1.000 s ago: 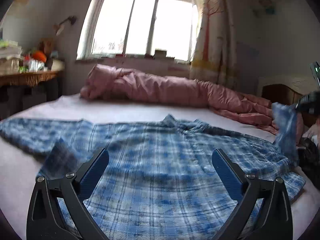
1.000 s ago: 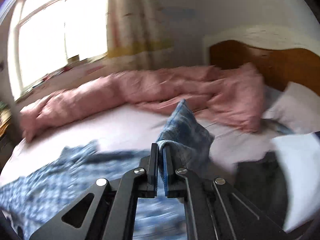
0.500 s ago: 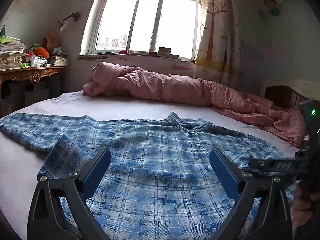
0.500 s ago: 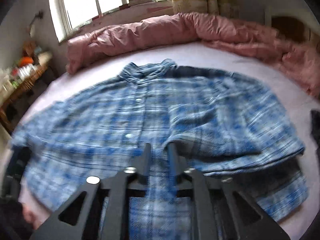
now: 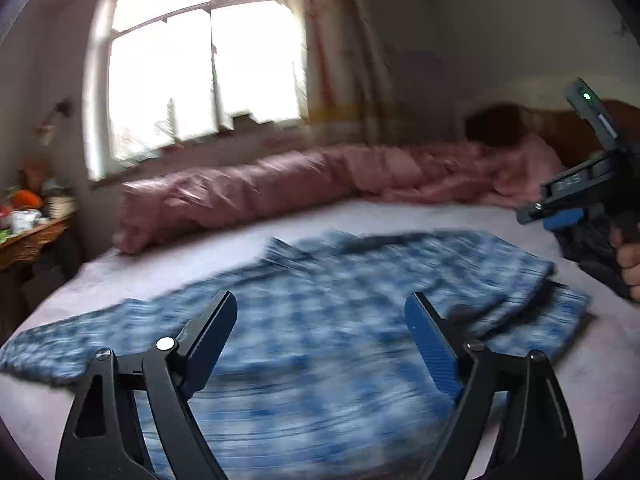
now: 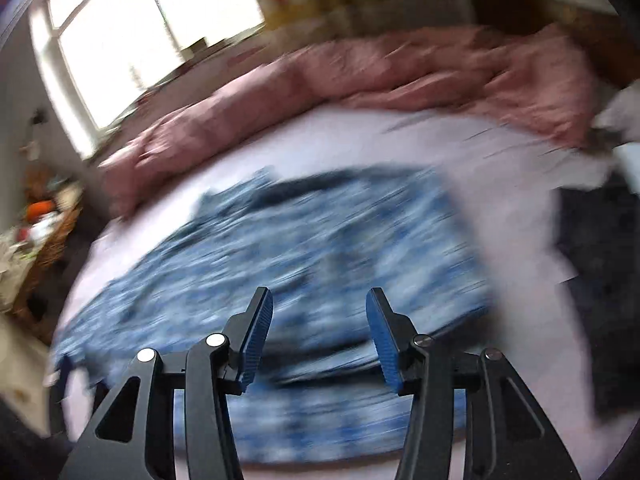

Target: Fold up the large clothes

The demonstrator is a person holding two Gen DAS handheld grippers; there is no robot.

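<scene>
A blue plaid shirt (image 5: 340,280) lies spread on the bed, collar toward the pink quilt. Its right side is folded in over the body, with a doubled edge (image 5: 520,292). The other sleeve (image 5: 60,344) trails out to the left. My left gripper (image 5: 320,300) hovers over the shirt's lower half; its jaws are closing and nothing is between them. My right gripper (image 6: 318,294) hangs above the folded side of the shirt (image 6: 300,240); its jaws are opening and grip nothing. In the left wrist view, the right gripper (image 5: 536,214) shows at the right edge, held by a hand (image 5: 628,264). Both views are blurred.
A rumpled pink quilt (image 5: 280,188) runs along the far side of the bed under the window. A cluttered wooden desk (image 5: 28,228) stands at the left. A dark garment (image 6: 592,240) lies at the right of the bed, near a wooden headboard (image 5: 560,120).
The right gripper carried the sleeve over the shirt's body, let it go and opened, then pulled back. The left gripper's jaws narrowed and its view swung and rolled.
</scene>
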